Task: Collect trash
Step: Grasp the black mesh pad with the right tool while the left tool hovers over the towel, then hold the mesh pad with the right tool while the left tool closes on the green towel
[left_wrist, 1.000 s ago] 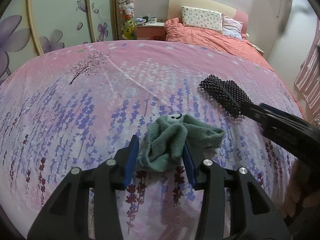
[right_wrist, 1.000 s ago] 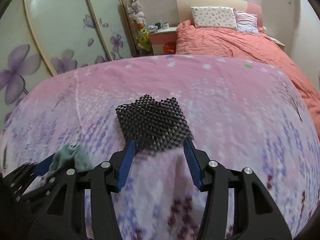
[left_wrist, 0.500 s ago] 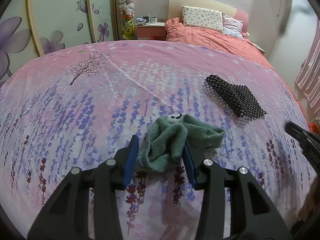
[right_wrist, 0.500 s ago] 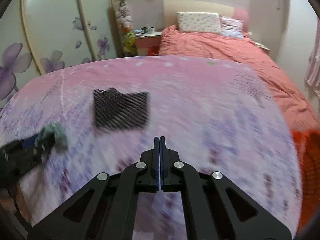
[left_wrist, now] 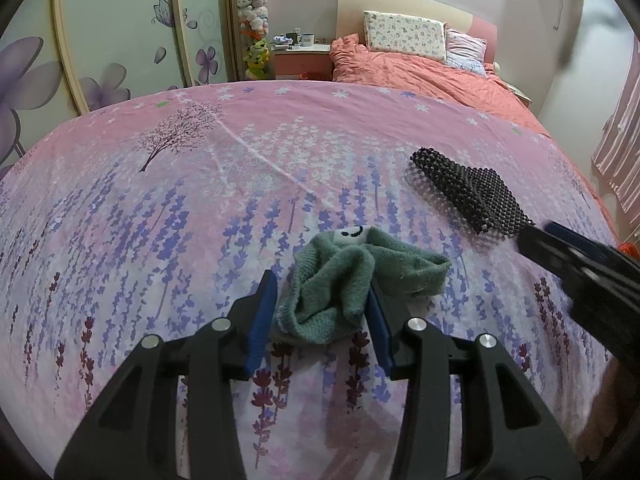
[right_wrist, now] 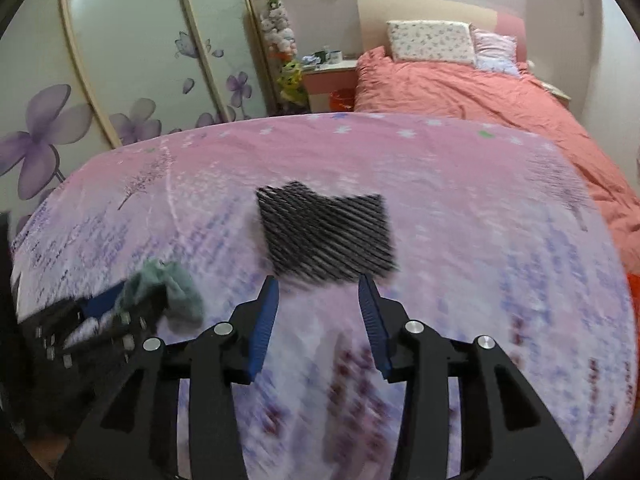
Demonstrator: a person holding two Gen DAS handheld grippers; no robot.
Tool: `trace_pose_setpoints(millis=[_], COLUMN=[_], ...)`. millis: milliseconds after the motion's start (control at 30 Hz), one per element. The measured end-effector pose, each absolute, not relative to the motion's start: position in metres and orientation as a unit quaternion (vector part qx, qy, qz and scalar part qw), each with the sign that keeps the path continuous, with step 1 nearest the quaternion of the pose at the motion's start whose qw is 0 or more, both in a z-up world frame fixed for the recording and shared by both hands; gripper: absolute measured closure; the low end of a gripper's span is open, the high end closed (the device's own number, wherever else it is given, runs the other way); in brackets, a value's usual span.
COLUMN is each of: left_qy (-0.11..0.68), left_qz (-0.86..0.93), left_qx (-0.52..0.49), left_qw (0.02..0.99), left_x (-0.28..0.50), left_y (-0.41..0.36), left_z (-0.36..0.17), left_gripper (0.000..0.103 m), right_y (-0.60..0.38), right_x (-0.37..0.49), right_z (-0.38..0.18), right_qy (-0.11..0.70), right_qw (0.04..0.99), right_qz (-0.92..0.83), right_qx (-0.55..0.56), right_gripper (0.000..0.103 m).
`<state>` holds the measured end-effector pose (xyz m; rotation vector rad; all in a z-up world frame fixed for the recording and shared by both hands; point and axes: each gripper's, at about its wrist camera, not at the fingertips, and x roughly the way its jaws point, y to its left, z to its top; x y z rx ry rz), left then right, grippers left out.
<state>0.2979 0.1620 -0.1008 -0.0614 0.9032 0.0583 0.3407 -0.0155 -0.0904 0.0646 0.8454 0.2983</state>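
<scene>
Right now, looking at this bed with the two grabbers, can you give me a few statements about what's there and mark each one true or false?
1. The green sock sits between the left gripper fingers. True.
2. The black mesh mat is clamped in the right gripper. False: its jaws stand open just short of the mat's near edge.
3. The sock lies on the mat. False: they lie apart on the floral bedspread.
4. A flowery pillow lies at the headboard. True.
</scene>
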Motion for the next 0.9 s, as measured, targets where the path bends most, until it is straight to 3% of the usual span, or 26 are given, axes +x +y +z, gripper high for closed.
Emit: trace_pose_setpoints(millis=[167, 267, 300, 900], left_qy=[0.436, 0.436, 0.436, 0.437], left_qz=[0.028, 0.028, 0.028, 0.029], left_qx=[-0.03, -0.03, -0.029, -0.029], left_qw=[0.899, 0.899, 0.899, 0.899], left_x=[0.298, 0.298, 0.298, 0.298], left_y=[0.161, 0.161, 0.16, 0.16], left_z=[-0.101, -0.101, -0.101, -0.1], left_gripper=[0.059, 0.059, 0.059, 0.059], right_y=[0.005, 0.004, 0.002, -0.11], right_x=[0.358, 0.361, 0.361, 0.263], right_z=[-0.097, -0.1, -0.099, -0.085], right_qy=[0.418, 0.423, 0.423, 0.401], right_qw=[0.898, 0.896, 0.895, 0.908], right_qz=[0.141, 0.137, 0.141, 0.109], right_qx=[0.011, 0.014, 0.018, 0.056], right_gripper=[0.061, 0.092, 0.096, 0.097])
